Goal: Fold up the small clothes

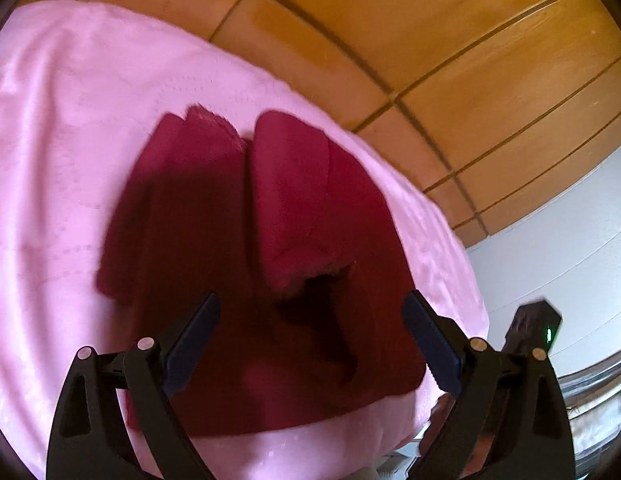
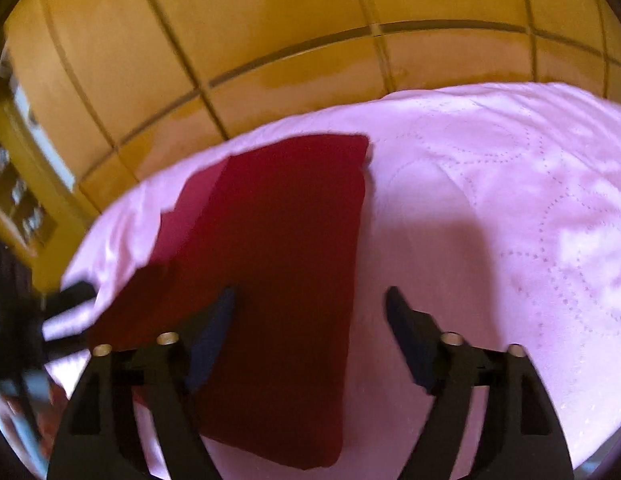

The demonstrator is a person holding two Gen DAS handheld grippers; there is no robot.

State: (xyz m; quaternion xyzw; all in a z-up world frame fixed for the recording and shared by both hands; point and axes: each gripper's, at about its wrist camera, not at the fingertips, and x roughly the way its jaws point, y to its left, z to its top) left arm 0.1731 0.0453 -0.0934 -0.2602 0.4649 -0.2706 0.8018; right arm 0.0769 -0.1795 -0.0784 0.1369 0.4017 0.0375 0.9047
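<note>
Wooden cabinet doors [image 1: 490, 60] rise behind a pink quilted cover [image 2: 510, 200]. On it lies the dark red garment [image 1: 270, 240], partly folded. The left hand-held gripper [image 1: 310, 340] and the right hand-held gripper [image 2: 310, 332] hover released above it, grasping nothing.

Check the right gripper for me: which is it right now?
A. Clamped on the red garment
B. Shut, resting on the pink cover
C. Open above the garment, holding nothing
C: the right gripper has its jaws spread wide above the red garment, which lies flat on the pink cover; nothing is pinched between the pads.
</note>
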